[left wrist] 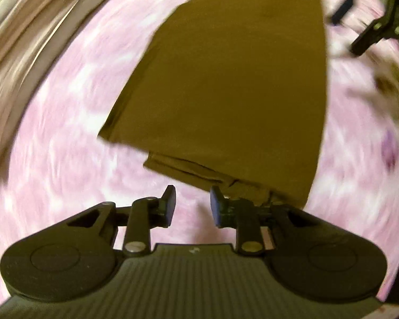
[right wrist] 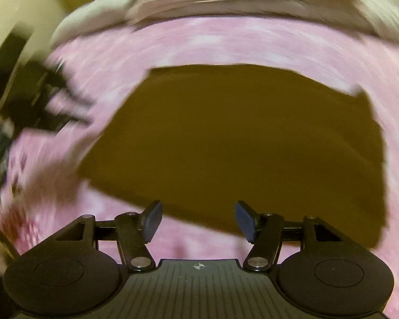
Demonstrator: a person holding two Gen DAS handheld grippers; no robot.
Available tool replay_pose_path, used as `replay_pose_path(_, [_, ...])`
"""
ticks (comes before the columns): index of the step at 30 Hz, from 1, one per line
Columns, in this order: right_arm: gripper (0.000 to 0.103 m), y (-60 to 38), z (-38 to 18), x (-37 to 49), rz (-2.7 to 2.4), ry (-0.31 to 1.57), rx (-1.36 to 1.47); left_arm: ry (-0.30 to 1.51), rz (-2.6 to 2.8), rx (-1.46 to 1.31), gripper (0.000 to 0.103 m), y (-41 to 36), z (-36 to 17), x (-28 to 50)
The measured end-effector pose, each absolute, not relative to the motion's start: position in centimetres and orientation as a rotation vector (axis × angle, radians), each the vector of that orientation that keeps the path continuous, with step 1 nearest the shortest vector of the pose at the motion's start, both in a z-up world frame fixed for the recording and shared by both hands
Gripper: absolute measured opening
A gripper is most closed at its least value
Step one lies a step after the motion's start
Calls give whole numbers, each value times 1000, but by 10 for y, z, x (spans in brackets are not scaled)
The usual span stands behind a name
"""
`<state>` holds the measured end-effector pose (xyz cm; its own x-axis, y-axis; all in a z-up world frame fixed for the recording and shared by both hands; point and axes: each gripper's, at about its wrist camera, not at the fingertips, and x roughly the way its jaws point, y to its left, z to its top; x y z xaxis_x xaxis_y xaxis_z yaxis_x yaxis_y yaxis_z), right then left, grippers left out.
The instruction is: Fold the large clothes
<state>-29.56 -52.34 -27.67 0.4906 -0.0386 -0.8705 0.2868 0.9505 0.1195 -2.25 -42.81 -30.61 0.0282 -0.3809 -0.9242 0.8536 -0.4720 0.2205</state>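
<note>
The olive-brown garment (left wrist: 226, 79) lies folded into a flat, layered slab in the middle of the frame, spread on the pink patterned bedcover (left wrist: 53, 146), with its stacked edges showing at the lower end. My left gripper (left wrist: 191, 207) stands parted and empty just beside that end. My right gripper (right wrist: 198, 219) is released too, wide apart over the garment's near edge.

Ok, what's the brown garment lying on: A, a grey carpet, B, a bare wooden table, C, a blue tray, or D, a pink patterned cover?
D: the folded brown garment lies flat on a pink patterned cover that shows all round it in both wrist views.
</note>
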Motion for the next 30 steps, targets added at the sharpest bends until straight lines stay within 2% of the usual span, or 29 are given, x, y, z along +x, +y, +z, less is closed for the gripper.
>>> replay_pose_path(4, [59,-446,-298,-253,-166,1065,108,238,-1825,1478,37,-404,-314,-7])
replay_pose_path(6, [59,-412,-308,-230,-157,1065,-29,142,-1889,1489,51,-397,-317,3])
replay_pose_path(11, [59,-373,-341,-191,-176,1044,-324,-13,-1980,1502,64,-391,-333,19])
replay_pose_path(13, [58,-367,-362,-179,-178,1100,-440,-72,-2010,1505,66,-392,-347,25])
replay_pose_path(15, [49,-372,-376,-174,-169,1131,-460,-132,-2035,1518,71,-393,-355,26])
replay_pose_path(16, [46,-376,-376,-174,-176,1129,-427,-164,-2045,1526,72,-392,-360,23])
replay_pose_path(17, [31,-380,-375,-174,-191,1130,-404,-202,-2052,1534,73,-393,-363,24])
replay_pose_path(18, [11,-384,-373,-176,-219,1130,-392,-253,-2057,1539,73,-393,-367,24])
replay_pose_path(21, [4,-396,-351,-179,-268,1099,-282,-398,-2077,1552,73,-402,-375,22])
replay_pose_path(28, [3,-424,-308,-182,-329,1044,-147,-682,-2128,1594,73,-423,-388,16])
replay_pose_path(29, [3,-425,-307,-180,-327,1045,-156,-706,-2128,1600,71,-426,-391,15])
replay_pose_path(30, [3,-427,-307,-180,-319,1047,-160,-725,-2128,1604,62,-430,-393,15])
